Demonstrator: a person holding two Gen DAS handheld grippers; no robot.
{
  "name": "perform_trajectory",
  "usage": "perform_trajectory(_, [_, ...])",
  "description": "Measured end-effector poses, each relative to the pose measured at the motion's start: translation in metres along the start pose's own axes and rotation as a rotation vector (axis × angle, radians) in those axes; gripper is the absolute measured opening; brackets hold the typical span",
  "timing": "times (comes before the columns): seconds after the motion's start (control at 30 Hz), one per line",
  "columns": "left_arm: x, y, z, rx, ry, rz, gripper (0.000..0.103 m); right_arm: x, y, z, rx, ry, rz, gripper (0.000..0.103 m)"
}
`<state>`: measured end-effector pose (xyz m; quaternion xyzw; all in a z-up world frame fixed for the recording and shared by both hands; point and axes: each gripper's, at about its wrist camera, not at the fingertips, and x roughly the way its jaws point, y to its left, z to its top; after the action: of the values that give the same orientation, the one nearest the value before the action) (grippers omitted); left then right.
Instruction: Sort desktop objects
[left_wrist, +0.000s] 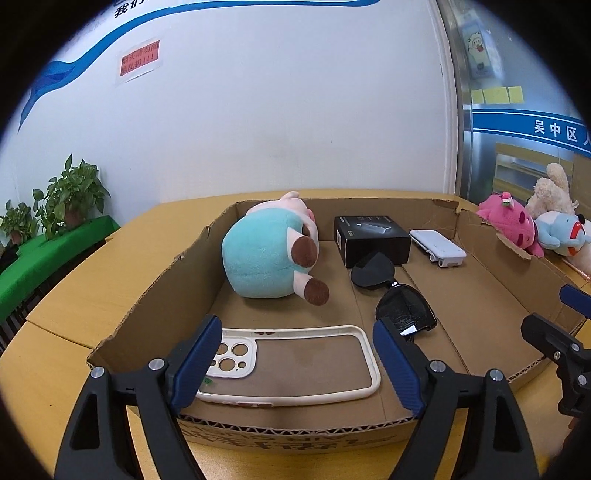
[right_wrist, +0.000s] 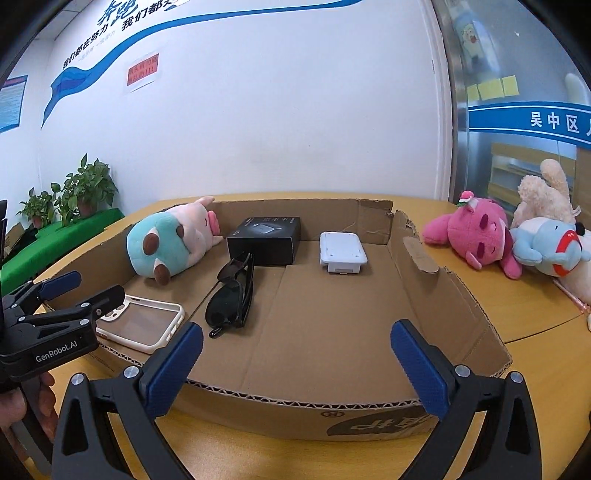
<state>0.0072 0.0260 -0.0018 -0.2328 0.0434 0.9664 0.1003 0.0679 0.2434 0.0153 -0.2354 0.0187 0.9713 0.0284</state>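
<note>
Both tools are wide open and hold nothing: the left tool (left_wrist: 295, 354) hangs over the white phone case (left_wrist: 291, 363) at the near edge of the cardboard box (right_wrist: 461, 306), and the right tool (right_wrist: 295, 354) hangs over the bare box floor. Black sunglasses (left_wrist: 395, 295) lie just beside the case, so a sloppy grab could bump them. Thin and flat, the case could also slip out, or the tool could catch the box wall.

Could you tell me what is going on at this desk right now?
A person is sorting desk items with two handheld tongs. Both the left tongs and right tongs are open and empty at the near edge of the cardboard tray, which holds a phone case, sunglasses and a plush toy.
</note>
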Motion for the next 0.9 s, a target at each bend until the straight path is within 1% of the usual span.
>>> perform_trajectory(0.4, [0.0006,0.001,0.0006,-0.004,0.004,0.004,0.087,0.0,0.0,-0.0001,0.0,0.0,-0.001,0.103])
perform_trajectory(0.5, [0.0003,0.0001,0.0002,-0.002,0.007,0.001,0.089,-0.0002,0.0003,0.0,-0.001,0.0,-0.002,0.103])
perform_trajectory(0.9, [0.0012,0.0007,-0.0006,-0.003,0.009,0.004,0.089,-0.0004,0.0004,-0.0003,-0.001,0.002,-0.003,0.103])
